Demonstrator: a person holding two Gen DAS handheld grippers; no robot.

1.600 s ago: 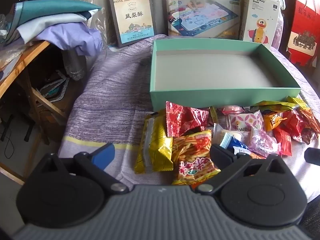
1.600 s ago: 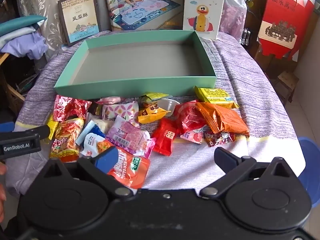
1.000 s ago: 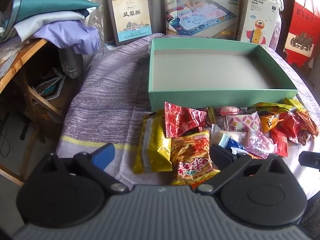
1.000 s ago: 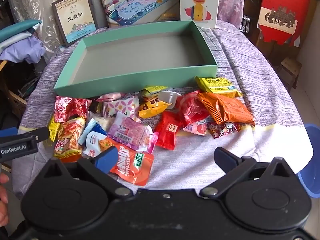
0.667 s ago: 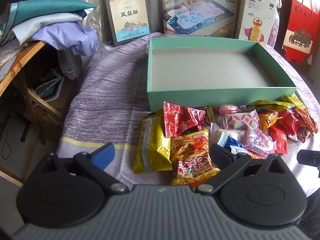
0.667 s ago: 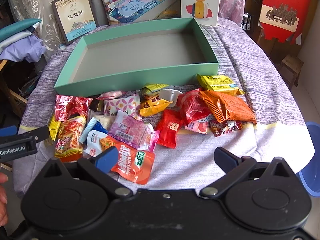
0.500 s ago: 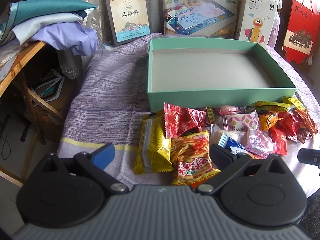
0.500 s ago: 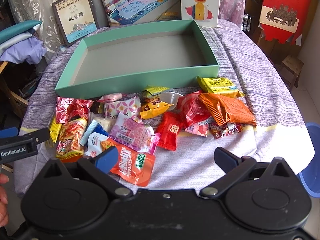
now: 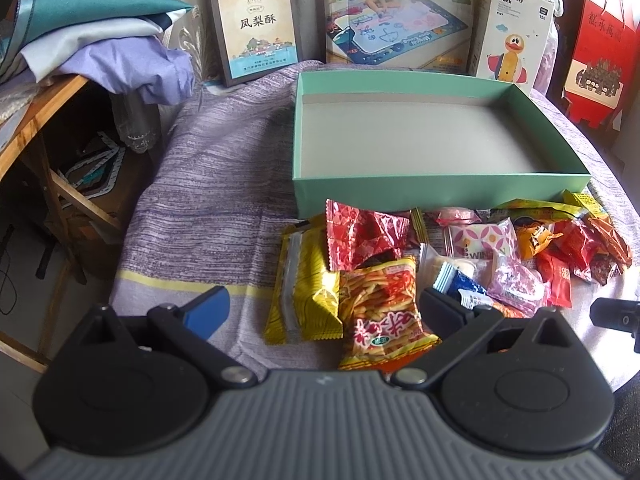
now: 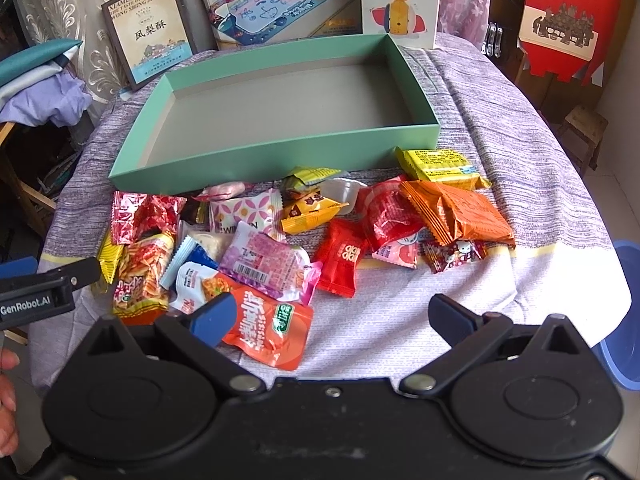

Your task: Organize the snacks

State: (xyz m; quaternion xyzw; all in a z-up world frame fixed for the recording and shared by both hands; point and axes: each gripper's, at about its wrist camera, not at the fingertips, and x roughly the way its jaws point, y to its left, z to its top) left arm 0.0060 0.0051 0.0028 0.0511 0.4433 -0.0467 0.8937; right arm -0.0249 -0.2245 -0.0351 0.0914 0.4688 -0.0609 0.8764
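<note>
Left tongs (image 9: 322,308): spread wide apart, holding nothing, low over the near left end of the snack pile; the yellow packet and the fries packet lie between the two fingers.
Right tongs (image 10: 332,316): also wide apart and empty, above the near edge of the pile, with the orange pouch just by the blue-tipped finger.
Snacks: loose on the desk (image 10: 520,128), all in a strip just in front of the box, none inside it.
Green box (image 10: 260,152): open, shallow, grey inside, lying flat beyond the snacks.
Yellow packet (image 9: 308,280): leftmost in the pile, touching the fries packet (image 9: 380,308).
Red foil packet (image 9: 360,232): just behind those two, near the box's front wall.
Orange pouch (image 10: 268,328): nearest the right tongs, partly under a pink packet (image 10: 268,260).
Orange wrapper (image 10: 456,208): right end of the pile, overlapping a yellow bar (image 10: 440,162) beside the box corner.
Hand (image 10: 8,400): part of it shows at the left edge of the right wrist view.
Background: boxed toys and a food box stand upright behind the green box.
</note>
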